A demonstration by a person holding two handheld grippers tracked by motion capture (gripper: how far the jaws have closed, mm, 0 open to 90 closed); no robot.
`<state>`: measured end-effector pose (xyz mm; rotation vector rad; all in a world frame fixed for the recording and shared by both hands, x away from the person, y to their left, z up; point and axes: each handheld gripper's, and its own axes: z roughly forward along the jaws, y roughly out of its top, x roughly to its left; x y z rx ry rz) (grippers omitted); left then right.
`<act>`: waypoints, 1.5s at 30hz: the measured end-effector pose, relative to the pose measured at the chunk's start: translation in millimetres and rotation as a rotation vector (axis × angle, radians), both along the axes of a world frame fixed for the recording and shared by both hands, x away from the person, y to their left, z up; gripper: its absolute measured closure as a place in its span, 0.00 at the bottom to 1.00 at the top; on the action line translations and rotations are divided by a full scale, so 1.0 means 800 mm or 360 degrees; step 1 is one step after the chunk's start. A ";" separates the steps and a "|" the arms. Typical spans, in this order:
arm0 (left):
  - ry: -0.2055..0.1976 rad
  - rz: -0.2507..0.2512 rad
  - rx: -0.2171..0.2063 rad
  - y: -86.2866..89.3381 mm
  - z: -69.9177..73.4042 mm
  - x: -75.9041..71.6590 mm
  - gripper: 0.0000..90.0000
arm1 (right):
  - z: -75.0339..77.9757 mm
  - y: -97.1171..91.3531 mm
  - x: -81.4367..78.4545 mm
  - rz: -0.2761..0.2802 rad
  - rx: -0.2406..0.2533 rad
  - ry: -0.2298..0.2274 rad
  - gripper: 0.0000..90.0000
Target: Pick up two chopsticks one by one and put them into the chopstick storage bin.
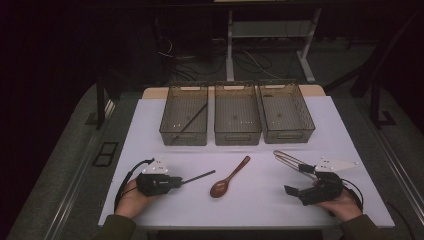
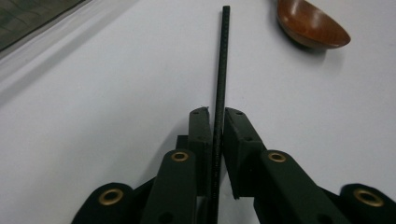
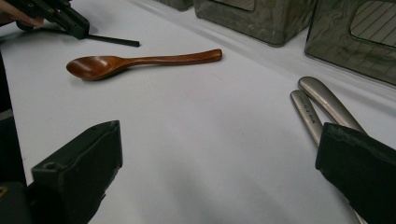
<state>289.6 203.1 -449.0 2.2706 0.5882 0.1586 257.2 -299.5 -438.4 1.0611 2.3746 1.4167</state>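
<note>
1. A white rectangular table surface [image 1: 150, 130] carries everything; along its far edge stand three see-through grey plastic bins [image 1: 237, 120] in a row, and the one nearest the far left corner already holds a thin dark stick leaning inside it.
2. The brown wooden spoon [image 1: 229, 177] lies near the middle of the front half, bowl toward the front edge, untouched.
3. The silver metal tongs [image 1: 291, 161] lie on the right side of the surface, arms toward the far edge. They look nearly closed, the two arms close together, with nothing between them.
4. The right gripper [image 1: 296, 192] rests near the front right corner, jaws spread wide and empty, just beside the tongs.
5. The left gripper [image 1: 178, 182], near the front left corner, has its jaws pressed on one end of the thin black ribbed chopstick [image 2: 222, 70], which lies well apart from the tongs, across the spoon from them, toward the left edge.
6. The step in hand appears to be the pickup of the chopstick; next, I judge, comes a lift and a carry to the far-left bin.
</note>
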 end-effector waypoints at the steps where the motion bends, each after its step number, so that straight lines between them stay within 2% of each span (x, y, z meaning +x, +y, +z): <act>1: -0.0005 -0.0002 0.0012 0.000 0.001 0.000 0.91 | 0.000 0.000 0.000 0.0000 0.0001 0.0000 0.00; 9: 0.0015 -0.0004 0.0004 0.000 0.001 0.002 0.93 | 0.000 0.000 0.000 -0.0001 0.0000 0.0000 0.00; 22: 0.0065 0.0039 -0.0010 0.000 0.004 0.004 0.94 | 0.000 0.000 0.000 0.0000 0.0000 0.0000 0.00; 26: 0.0062 0.0057 -0.0050 0.000 0.009 0.003 0.94 | 0.000 0.000 0.000 -0.0001 0.0000 0.0000 0.00; 33: 0.0064 0.0104 -0.0073 0.002 0.015 0.002 0.94 | 0.000 0.000 0.000 -0.0001 -0.0001 0.0000 0.00; 37: 0.0070 0.0136 -0.0123 0.003 0.019 0.001 0.94 | 0.000 0.000 0.000 -0.0001 -0.0002 0.0001 0.00; 43: 0.0076 0.0178 -0.0159 0.005 0.026 0.000 0.94 | 0.000 0.000 0.000 0.0000 -0.0004 0.0000 0.00; 45: 0.0076 0.0175 -0.0149 0.005 0.028 0.000 0.94 | 0.000 0.000 0.000 0.0000 -0.0004 0.0000 0.00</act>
